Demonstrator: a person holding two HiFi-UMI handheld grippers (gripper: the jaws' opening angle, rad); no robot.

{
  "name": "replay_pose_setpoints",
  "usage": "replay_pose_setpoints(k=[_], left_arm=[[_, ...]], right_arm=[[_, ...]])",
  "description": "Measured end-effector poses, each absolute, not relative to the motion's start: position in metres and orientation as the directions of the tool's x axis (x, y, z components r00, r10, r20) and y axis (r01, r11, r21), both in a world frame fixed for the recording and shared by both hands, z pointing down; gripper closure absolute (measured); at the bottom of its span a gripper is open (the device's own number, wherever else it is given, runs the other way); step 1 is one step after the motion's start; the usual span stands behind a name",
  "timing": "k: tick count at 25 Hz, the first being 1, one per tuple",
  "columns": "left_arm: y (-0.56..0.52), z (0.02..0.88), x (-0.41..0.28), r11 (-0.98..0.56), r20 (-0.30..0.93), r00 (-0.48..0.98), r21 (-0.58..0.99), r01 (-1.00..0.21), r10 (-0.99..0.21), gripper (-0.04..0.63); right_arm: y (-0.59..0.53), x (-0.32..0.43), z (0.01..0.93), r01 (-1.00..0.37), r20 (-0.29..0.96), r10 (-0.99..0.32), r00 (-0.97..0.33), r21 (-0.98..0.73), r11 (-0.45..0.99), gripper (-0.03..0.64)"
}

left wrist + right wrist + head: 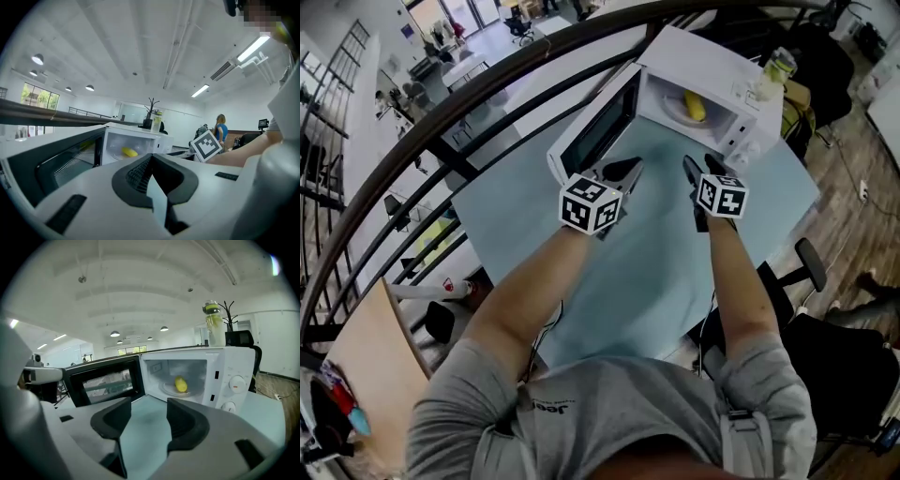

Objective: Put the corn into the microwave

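Note:
The yellow corn (696,105) lies on the plate inside the white microwave (717,58), whose door (602,129) hangs open to the left. Both gripper views show the corn (129,152) (181,384) in the lit chamber. My left gripper (628,171) hovers over the pale blue table in front of the door. Its jaws meet at the tips (150,157) with nothing between them. My right gripper (700,166) is beside it, facing the microwave opening. It is open (147,406) and empty, with only table showing in the gap.
A clear bottle with yellowish liquid (778,66) stands on top of the microwave. The table (628,272) ends close to my body; a dark curved railing (441,122) runs behind it. An office chair (811,267) sits at the table's right.

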State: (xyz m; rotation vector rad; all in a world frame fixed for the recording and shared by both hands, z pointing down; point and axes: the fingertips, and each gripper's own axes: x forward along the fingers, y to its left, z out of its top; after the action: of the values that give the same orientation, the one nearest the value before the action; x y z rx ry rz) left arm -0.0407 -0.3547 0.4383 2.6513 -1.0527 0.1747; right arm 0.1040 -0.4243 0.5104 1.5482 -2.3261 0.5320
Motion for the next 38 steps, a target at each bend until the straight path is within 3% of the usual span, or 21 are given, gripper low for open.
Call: replay_pose_setpoints(k=[11,17,38], left_arm=[[-0.267,0.389,-0.079,-0.677,0.172,0.709,0.211,-0.705,-0.684,0.577],[-0.224,0.364,-0.105,-0.674,0.135,0.702,0.202,-0.711,-0.7,0.577],[-0.039,0.292,-0.188,-0.754,0.068,0.775,0.188,-0.629,-0.629,0.577]], right_arm=[[-0.325,0.074,0.453,-0.904,0.392,-0.814,-0.428,-0.165,0.395,0.465],[-0.27,0.061,0.433,-0.896,0.372,-0.816,-0.443,-0.168,0.41,0.597],[-0.073,0.031,0.334,-0.872,0.261,-0.836,-0.483,-0.228,0.433,0.598]])
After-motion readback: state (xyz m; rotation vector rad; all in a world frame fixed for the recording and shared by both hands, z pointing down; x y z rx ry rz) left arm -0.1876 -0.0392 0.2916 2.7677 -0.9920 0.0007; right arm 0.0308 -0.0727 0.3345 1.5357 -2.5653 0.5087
